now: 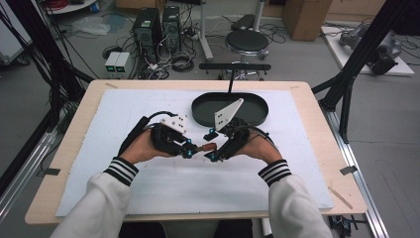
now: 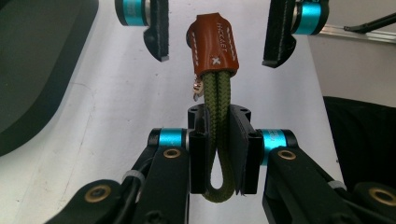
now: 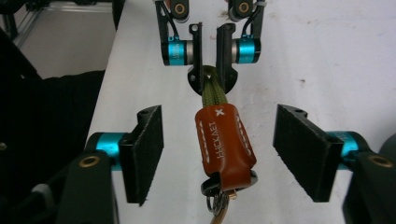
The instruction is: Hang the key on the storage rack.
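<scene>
A key strap hangs between my two grippers above the white mat: a brown stitched leather tab [image 2: 214, 44] on a doubled olive-green cord [image 2: 217, 98]. My left gripper [image 2: 219, 114] is shut on the cord's loop, which pokes out behind its pads. My right gripper [image 3: 224, 140] faces it, and its pads [image 3: 299, 149] stand either side of the leather tab [image 3: 225, 144] with a gap on each side, so it is open. A metal ring [image 3: 215, 201] hangs from the tab's end. In the high view the strap [image 1: 208, 147] bridges the left gripper [image 1: 190, 151] and the right gripper [image 1: 214, 155].
A black oval tray [image 1: 250, 113] lies on the white foam mat [image 1: 124, 106] just beyond the hands. The mat covers most of the wooden table [image 1: 79, 116]. A stool, computer cases and cables stand on the floor past the far edge.
</scene>
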A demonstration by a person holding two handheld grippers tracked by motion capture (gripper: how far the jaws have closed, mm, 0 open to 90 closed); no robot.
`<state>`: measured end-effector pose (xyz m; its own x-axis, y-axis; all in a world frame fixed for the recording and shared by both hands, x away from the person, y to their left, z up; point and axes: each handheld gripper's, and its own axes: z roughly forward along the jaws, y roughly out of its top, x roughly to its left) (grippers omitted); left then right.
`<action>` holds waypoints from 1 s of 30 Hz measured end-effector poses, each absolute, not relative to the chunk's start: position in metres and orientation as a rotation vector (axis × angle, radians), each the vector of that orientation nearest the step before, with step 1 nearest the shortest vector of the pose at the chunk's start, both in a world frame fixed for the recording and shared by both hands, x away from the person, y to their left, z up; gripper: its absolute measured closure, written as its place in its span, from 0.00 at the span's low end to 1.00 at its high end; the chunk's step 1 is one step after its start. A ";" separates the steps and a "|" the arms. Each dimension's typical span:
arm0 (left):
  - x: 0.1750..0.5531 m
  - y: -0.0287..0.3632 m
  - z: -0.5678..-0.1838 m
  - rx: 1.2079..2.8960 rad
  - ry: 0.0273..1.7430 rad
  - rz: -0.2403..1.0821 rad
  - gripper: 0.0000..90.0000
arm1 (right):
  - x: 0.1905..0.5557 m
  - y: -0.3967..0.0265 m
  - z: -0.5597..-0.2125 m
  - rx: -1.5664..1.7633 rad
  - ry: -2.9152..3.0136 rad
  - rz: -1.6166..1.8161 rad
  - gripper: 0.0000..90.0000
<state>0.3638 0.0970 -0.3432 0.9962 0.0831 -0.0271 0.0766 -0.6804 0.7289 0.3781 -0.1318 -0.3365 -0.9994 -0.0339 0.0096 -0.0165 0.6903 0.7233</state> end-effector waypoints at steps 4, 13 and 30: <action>0.363 0.095 -0.344 2.326 0.110 0.004 0.87 | 0.378 -0.130 -0.338 0.054 -2.867 -1.194 0.45; 0.361 0.094 -0.345 2.335 0.098 0.000 0.87 | 0.377 -0.125 -0.341 0.100 -2.885 -1.134 0.60; 0.361 0.095 -0.345 2.317 0.087 0.023 0.87 | 0.377 -0.126 -0.341 0.141 -2.908 -1.124 0.79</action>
